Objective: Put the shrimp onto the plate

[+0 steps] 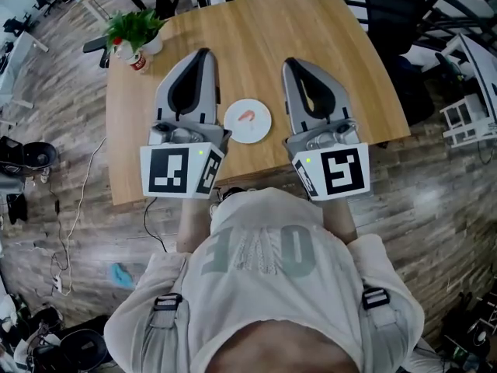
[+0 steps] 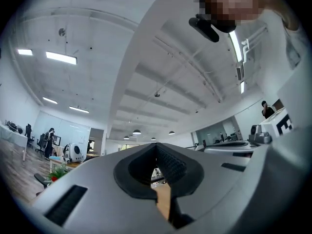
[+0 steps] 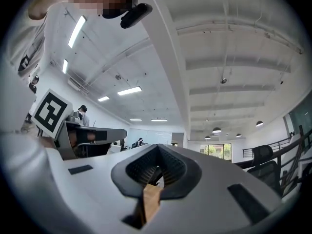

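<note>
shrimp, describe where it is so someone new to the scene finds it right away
On the wooden table, look near the person's edge, between the left gripper and right gripper, for a round white plate. The shrimp is the small curved orange-pink thing lying in its middle, the only thing on the plate.

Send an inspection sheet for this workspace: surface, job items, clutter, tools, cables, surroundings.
Surface: wooden table, light finish.
Job's things: shrimp already lies on the white plate.
Clutter: potted plant and red-and-white cup at the far left corner.
Grippers: left tool and right tool flank the plate, jaws together, nothing held.
Cables: one loose cable on the floor, left of the table.
Surroundings: wood floor, office chairs, white rack.
</note>
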A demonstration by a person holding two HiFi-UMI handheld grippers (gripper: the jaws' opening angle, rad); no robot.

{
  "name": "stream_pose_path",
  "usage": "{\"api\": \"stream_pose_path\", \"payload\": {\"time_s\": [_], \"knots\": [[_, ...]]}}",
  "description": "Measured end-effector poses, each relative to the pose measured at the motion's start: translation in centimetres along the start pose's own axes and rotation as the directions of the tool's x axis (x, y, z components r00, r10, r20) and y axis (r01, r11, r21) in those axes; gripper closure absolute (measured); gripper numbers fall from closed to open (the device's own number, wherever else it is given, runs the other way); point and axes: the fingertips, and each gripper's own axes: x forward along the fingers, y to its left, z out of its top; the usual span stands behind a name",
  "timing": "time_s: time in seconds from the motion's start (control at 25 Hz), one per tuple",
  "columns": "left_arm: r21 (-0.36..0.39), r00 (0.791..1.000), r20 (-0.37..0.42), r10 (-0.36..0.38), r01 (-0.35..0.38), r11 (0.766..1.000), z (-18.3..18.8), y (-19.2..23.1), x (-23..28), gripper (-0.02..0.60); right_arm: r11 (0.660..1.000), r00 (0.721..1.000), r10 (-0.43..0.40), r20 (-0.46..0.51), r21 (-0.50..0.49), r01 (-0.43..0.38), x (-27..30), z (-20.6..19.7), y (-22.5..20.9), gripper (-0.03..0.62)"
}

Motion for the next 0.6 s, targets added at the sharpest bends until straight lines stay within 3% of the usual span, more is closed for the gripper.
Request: {"api": "stream_pose_path", "payload": {"time_s": [0.6], "knots": [[0.038,0.998,0.037,-0.052,0.051,0.998,1.6,-1.7,-0.2,0.572,0.998,0.998,-0.056,-0.036,-0.042,0.054,-0.2,-0.8,-1.1,0.574]]}}
